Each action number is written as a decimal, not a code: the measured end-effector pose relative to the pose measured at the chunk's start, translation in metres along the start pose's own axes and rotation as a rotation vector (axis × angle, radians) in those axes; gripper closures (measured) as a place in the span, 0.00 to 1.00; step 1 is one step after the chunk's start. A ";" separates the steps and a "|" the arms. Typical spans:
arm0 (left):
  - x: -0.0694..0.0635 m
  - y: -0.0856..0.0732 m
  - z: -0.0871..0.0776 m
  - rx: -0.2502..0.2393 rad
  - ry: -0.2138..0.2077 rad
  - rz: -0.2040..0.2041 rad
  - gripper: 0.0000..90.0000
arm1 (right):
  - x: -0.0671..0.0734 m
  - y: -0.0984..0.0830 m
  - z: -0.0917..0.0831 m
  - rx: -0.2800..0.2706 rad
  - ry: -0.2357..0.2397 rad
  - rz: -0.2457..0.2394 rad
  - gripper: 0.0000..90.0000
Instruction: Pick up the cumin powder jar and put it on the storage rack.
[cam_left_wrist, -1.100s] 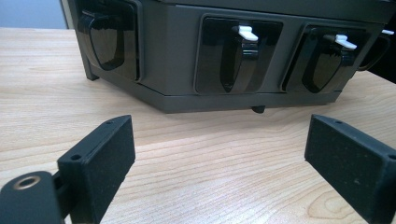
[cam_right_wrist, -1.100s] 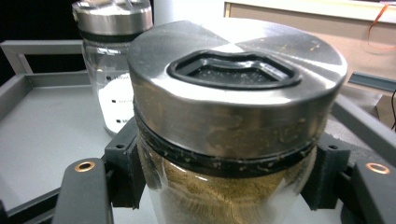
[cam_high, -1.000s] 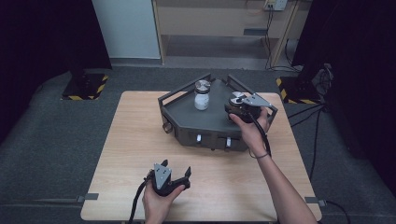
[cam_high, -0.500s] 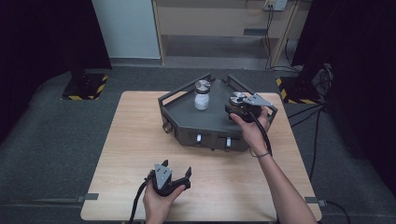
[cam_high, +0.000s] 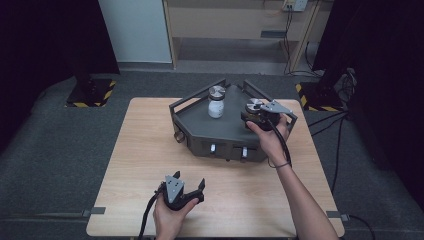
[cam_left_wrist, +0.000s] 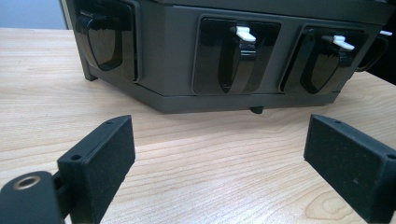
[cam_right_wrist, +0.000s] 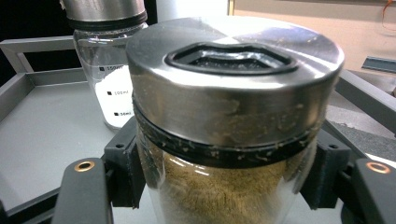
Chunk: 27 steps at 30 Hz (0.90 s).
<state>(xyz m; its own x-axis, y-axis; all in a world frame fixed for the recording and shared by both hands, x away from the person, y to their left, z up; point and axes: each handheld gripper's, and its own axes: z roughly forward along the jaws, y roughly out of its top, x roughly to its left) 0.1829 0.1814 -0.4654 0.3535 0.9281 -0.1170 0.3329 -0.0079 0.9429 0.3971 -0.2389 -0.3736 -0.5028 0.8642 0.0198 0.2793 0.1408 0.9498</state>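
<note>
A glass jar of brown powder (cam_right_wrist: 219, 186) with a steel lid (cam_right_wrist: 233, 70) stands on the right part of a dark grey tray unit (cam_high: 225, 132). My right gripper (cam_right_wrist: 224, 177) is shut on it, one black pad pressed against each side of the glass below the lid. From above, that gripper (cam_high: 256, 119) sits at the tray's right corner, under a hand. A second jar (cam_high: 216, 102) holds white powder and stands free near the tray's middle, behind the brown one (cam_right_wrist: 105, 70). My left gripper (cam_high: 189, 180) rests near the table's front edge, open with nothing between its pads (cam_left_wrist: 100, 163).
The tray unit has raised bar handles (cam_high: 192, 99) along its sides and two white levers (cam_left_wrist: 245, 33) in recesses on its front face. It stands on a wooden table (cam_high: 140, 150). Cables trail from both grippers. Dark carpet and black curtains surround the table.
</note>
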 end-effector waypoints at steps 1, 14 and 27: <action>0.000 0.000 0.000 0.000 0.000 0.000 0.08 | 0.000 0.000 0.000 0.000 0.000 0.000 0.34; 0.000 0.001 -0.001 -0.009 -0.004 -0.008 0.08 | 0.001 0.000 0.000 0.000 -0.002 0.005 0.34; -0.001 0.002 -0.001 -0.017 -0.013 -0.012 0.09 | -0.003 0.003 -0.008 -0.034 0.033 0.073 0.12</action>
<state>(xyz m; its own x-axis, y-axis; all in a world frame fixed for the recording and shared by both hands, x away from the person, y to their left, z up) 0.1819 0.1808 -0.4632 0.3607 0.9233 -0.1322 0.3224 0.0096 0.9465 0.3927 -0.2455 -0.3682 -0.5088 0.8552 0.0986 0.2887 0.0616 0.9554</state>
